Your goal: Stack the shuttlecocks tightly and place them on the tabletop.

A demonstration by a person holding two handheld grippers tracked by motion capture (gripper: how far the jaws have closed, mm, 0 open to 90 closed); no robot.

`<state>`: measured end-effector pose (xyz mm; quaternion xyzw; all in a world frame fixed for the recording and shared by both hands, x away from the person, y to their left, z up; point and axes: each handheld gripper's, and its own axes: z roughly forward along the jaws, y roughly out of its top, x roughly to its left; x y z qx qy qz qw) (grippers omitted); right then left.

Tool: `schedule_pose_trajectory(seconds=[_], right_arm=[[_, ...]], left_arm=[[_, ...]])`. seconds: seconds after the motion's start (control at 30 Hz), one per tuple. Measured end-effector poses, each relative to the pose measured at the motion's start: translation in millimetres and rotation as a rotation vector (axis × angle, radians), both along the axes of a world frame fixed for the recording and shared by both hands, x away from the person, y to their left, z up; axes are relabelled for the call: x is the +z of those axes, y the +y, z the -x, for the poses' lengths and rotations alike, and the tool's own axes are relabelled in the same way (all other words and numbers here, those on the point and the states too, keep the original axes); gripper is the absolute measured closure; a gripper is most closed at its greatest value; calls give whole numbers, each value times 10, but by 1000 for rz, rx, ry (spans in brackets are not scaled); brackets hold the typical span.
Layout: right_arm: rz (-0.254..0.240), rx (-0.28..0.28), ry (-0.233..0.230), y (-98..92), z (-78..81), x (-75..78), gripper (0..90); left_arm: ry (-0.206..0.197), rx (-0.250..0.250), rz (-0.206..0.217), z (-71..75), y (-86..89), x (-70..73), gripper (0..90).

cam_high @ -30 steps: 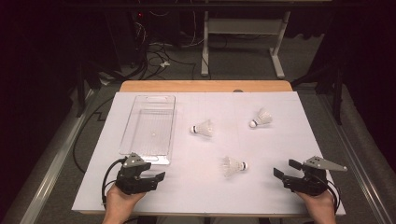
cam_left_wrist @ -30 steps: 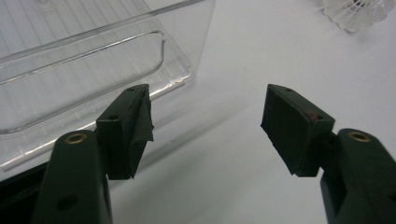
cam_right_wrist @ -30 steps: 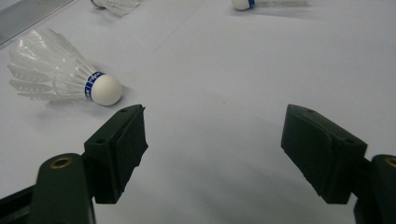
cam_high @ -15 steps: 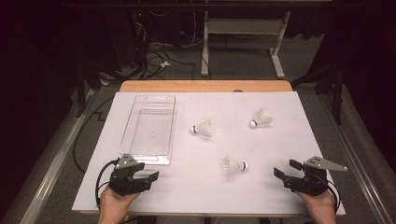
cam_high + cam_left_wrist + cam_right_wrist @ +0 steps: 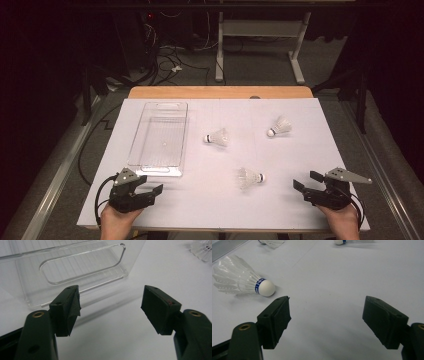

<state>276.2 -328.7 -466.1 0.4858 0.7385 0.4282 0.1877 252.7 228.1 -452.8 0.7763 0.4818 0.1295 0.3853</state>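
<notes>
Nearest shuttlecock [image 5: 242, 282] shows its blue band in the right gripper view; both grippers' jaws gape empty.

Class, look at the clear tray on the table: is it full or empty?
Empty. In the high view the clear tray shows only its ribbed floor, and all three shuttlecocks lie outside it on the table.

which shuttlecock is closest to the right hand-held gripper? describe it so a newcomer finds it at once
Start at the white sheet covering the table, then go to its near right, where the right hand-held gripper rests, jaws open. The shuttlecock lies just left of it. Alone of the three, it lies in the near half, its cork pointing at that gripper.
</notes>
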Motion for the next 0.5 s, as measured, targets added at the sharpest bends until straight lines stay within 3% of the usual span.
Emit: schedule_pose_trajectory(seconds=[0.5], right_arm=[[0,-6,1,-12,6,2,224]], left_arm=[[-12,64,46,42,134,-80,313]])
